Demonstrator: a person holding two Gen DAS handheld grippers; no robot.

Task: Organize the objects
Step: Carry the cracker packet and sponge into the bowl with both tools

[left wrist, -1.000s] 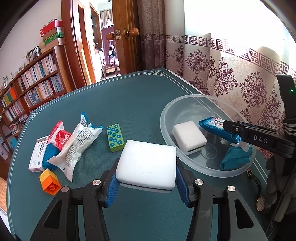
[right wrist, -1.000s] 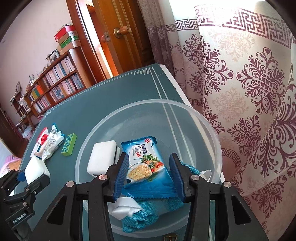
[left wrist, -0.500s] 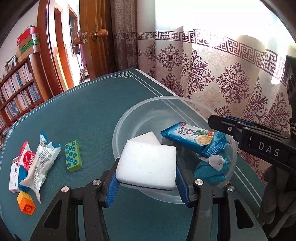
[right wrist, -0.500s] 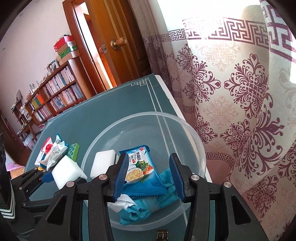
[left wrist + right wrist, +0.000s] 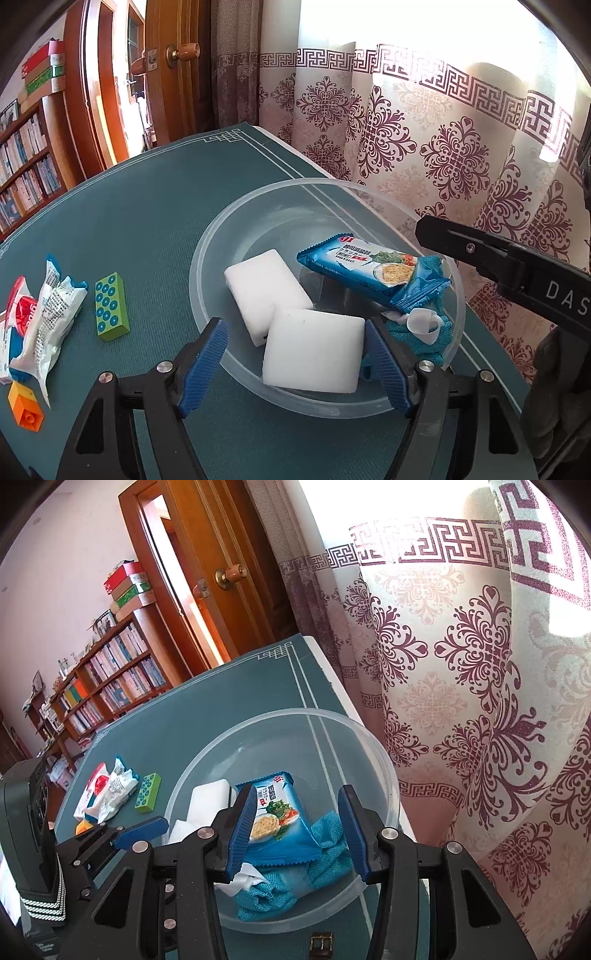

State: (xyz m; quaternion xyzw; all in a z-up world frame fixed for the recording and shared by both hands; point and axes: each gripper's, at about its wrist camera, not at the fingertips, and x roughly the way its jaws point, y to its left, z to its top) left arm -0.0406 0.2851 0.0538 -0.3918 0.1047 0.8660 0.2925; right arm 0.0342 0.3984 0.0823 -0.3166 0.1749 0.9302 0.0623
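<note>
A clear plastic bowl (image 5: pixel 207 251) stands on the teal table mat by the curtain. My left gripper (image 5: pixel 293 326) hangs over its near rim with its jaws opening. A white sponge (image 5: pixel 312 354) lies between them inside the bowl, and the left pad stands clear of it. A second white sponge (image 5: pixel 267 291) and a teal cloth (image 5: pixel 424 332) also lie in the bowl. My right gripper (image 5: pixel 298 790) is shut on a blue cracker packet (image 5: pixel 273 819), held tilted just above the cloth (image 5: pixel 328 834). In the left wrist view that packet (image 5: pixel 373 273) juts over the bowl's middle.
Left of the bowl on the mat are a green studded block (image 5: pixel 110 312), an orange block (image 5: pixel 24 410) and crumpled snack wrappers (image 5: pixel 48 325). A patterned curtain (image 5: pixel 443 155) hangs right behind the bowl. A bookshelf (image 5: pixel 103 679) and a wooden door (image 5: pixel 221 590) stand beyond the table.
My left gripper carried the white sponge rightward over the bowl, then its jaws spread and the sponge dropped in. The right gripper rose a little with the cracker packet.
</note>
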